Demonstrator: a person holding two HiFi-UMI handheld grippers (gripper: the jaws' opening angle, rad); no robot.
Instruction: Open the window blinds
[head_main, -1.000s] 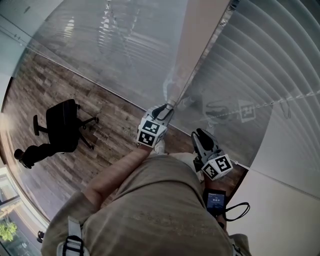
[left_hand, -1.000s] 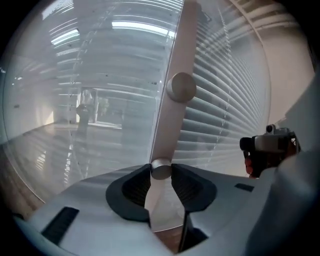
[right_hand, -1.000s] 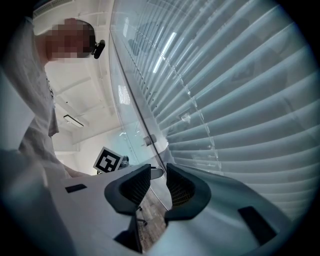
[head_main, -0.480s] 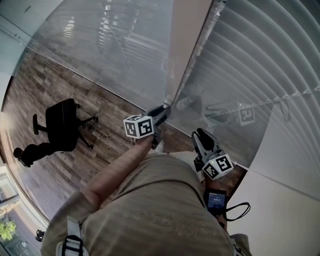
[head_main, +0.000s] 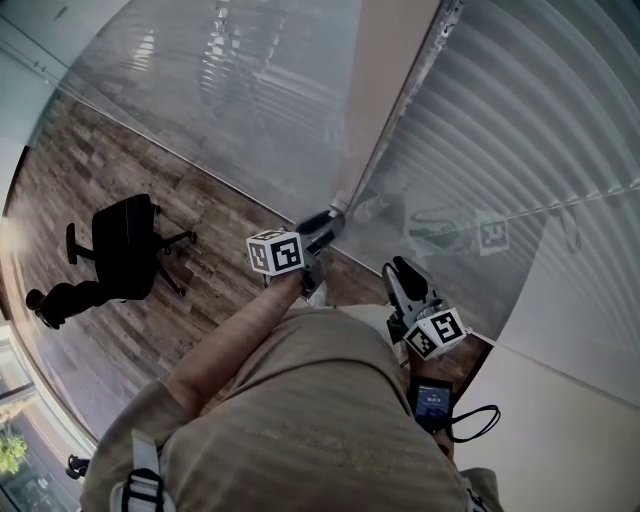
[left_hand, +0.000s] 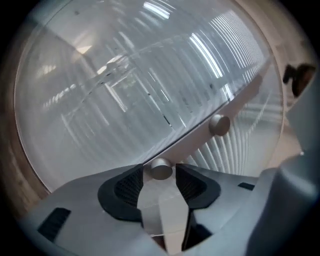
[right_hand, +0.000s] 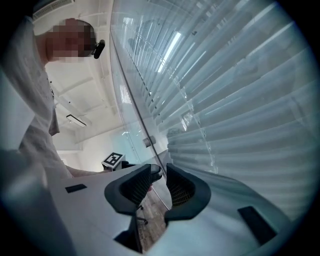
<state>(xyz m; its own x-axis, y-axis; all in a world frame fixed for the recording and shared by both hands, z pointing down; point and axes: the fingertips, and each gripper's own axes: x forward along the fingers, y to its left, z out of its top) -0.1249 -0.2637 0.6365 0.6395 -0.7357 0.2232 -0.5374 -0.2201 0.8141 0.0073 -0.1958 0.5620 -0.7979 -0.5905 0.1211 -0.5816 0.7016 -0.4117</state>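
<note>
White slatted blinds (head_main: 540, 130) hang behind glass on both sides of a beige frame post (head_main: 390, 100). In the left gripper view a round metal knob (left_hand: 161, 169) on that post sits between the pads of my left gripper (left_hand: 160, 176). Its jaws have just been opening, and a thin gap shows on each side of the knob. A second knob (left_hand: 219, 124) sits further along the post. In the head view my left gripper (head_main: 325, 222) points at the foot of the post. My right gripper (head_main: 398, 268) hangs beside it, open and empty (right_hand: 159, 182), facing the blinds (right_hand: 240, 100).
A black office chair (head_main: 125, 245) stands on the wood floor at the left. A dark phone-like device (head_main: 432, 403) with a cable hangs at the person's hip. The person's beige sleeve (right_hand: 35, 115) fills the left of the right gripper view.
My left gripper has rolled about its own axis at the knob, so its marker cube now faces another way. The right blind's slats look greyer. The right gripper has not moved.
</note>
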